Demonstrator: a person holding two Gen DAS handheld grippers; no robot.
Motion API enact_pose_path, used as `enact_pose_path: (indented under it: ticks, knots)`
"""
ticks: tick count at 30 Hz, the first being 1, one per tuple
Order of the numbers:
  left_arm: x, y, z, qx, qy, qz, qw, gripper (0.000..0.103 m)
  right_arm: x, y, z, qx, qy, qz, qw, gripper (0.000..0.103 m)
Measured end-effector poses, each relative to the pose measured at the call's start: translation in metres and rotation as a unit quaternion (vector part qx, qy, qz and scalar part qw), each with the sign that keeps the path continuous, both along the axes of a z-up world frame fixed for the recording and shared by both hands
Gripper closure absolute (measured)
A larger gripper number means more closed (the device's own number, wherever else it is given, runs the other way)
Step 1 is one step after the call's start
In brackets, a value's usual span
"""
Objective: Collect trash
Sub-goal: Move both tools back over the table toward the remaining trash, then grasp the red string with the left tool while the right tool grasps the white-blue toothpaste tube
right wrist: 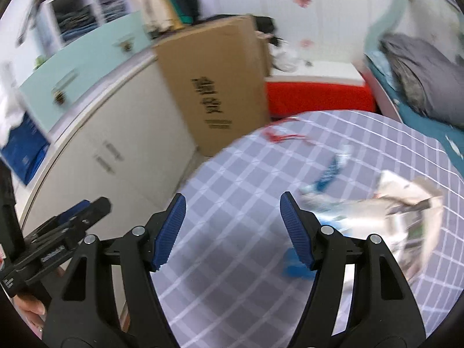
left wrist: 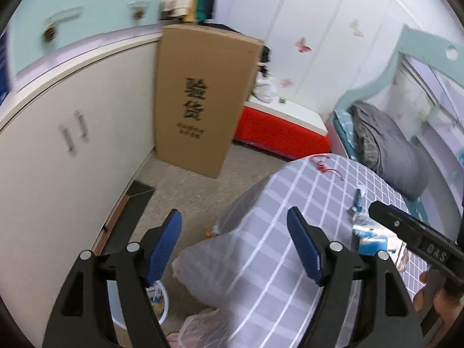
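Observation:
A table under a grey checked cloth [right wrist: 232, 159] carries the trash: a red string [right wrist: 281, 136] at its far edge, a blue wrapper [right wrist: 330, 171], crumpled pale packaging [right wrist: 406, 203] and a blue scrap [right wrist: 295, 266]. My right gripper [right wrist: 233, 195] hangs open above the cloth, left of that pile, with nothing between its fingers. My left gripper [left wrist: 234, 211] is open and empty over the table's left corner [left wrist: 275, 261] and the floor. The red string [left wrist: 324, 165] and blue wrapper [left wrist: 358, 200] lie beyond it to the right.
A tall cardboard box [left wrist: 200, 101] leans against a white cabinet [left wrist: 72, 145]. A red chest [left wrist: 278, 133] stands behind, and a bed with a grey blanket [left wrist: 391, 150] at right. A white bin [left wrist: 159, 298] and a plastic bag [left wrist: 200, 327] sit on the floor below the table.

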State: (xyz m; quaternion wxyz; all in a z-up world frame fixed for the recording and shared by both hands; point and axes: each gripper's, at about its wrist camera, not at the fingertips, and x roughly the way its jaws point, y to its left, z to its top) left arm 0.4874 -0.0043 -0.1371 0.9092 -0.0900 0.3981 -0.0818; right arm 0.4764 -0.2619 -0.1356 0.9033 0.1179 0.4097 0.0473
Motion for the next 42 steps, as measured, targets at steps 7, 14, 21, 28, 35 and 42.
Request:
enact_pose_path:
  ticks: [7,14,21,28,35,42]
  knots:
    - [0.059,-0.061,-0.005,0.005,0.013,-0.046,0.9988,0.03,0.054,-0.058,-0.031,0.004,0.082,-0.043,0.996,0.036]
    - [0.106,-0.11,-0.026,0.002,0.024,-0.07,0.9973,0.03,0.086,-0.064,-0.059,0.006,0.133,-0.022,0.991,0.059]
    - [0.137,-0.143,-0.04,0.002,0.028,-0.078,0.9965,0.03,0.088,-0.086,-0.062,0.022,0.112,-0.028,0.993,0.09]
    - [0.155,-0.181,-0.057,0.05,0.046,-0.081,0.9944,0.04,0.092,-0.099,-0.061,0.036,0.101,-0.03,0.994,0.09]
    - [0.164,-0.186,-0.063,0.081,0.055,-0.073,0.9925,0.097,0.093,-0.101,-0.056,0.043,0.087,-0.022,0.995,0.09]
    - [0.143,-0.166,-0.05,0.048,0.049,-0.084,0.9941,0.098,0.078,-0.093,-0.028,0.045,0.048,-0.01,0.998,0.09]
